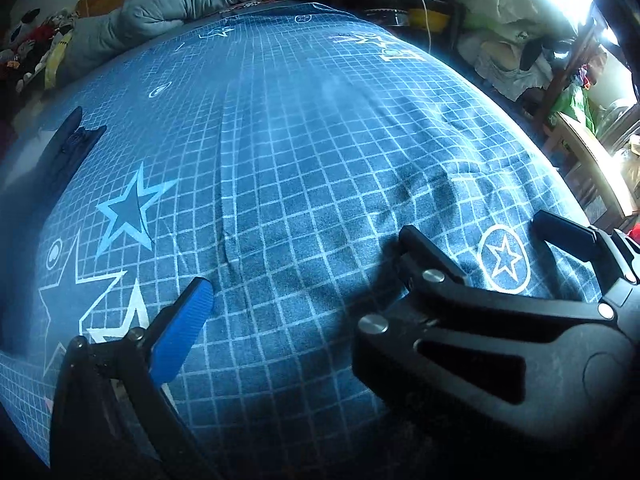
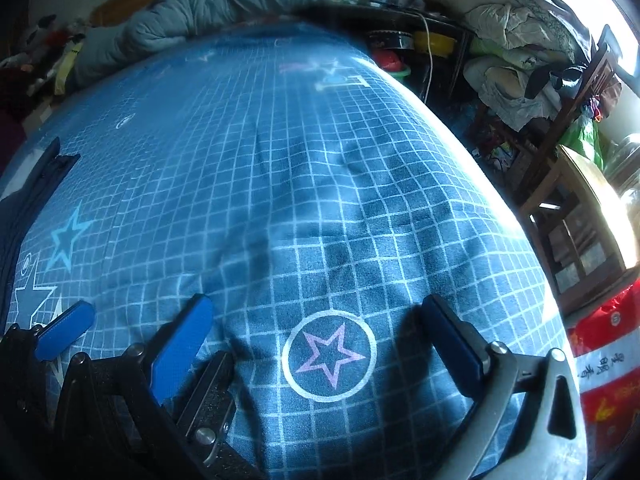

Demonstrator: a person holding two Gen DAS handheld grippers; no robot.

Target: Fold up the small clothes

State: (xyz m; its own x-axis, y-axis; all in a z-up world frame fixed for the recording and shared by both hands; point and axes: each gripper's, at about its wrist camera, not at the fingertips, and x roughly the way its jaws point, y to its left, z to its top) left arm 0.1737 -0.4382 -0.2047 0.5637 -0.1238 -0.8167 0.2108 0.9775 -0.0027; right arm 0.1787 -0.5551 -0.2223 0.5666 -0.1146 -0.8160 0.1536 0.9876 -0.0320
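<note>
A dark navy garment (image 1: 68, 148) lies at the left edge of the bed, far from both grippers; it also shows in the right wrist view (image 2: 36, 184). The bed sheet (image 1: 288, 152) is blue with a white grid and stars. My left gripper (image 2: 124, 328) is open and empty, low over the sheet at the near left. My right gripper (image 2: 320, 332) is open and empty, its fingers either side of a circled star print (image 2: 330, 354). In the left wrist view the right gripper (image 1: 480, 232) sits just right of the left one, over the same print (image 1: 505, 259).
A grey quilt (image 1: 192, 0) is bunched at the head of the bed with soft toys (image 1: 32, 48) beside it. Cluttered shelves, piled laundry (image 2: 516, 40) and a wooden chair (image 2: 560, 184) stand off the bed's right side.
</note>
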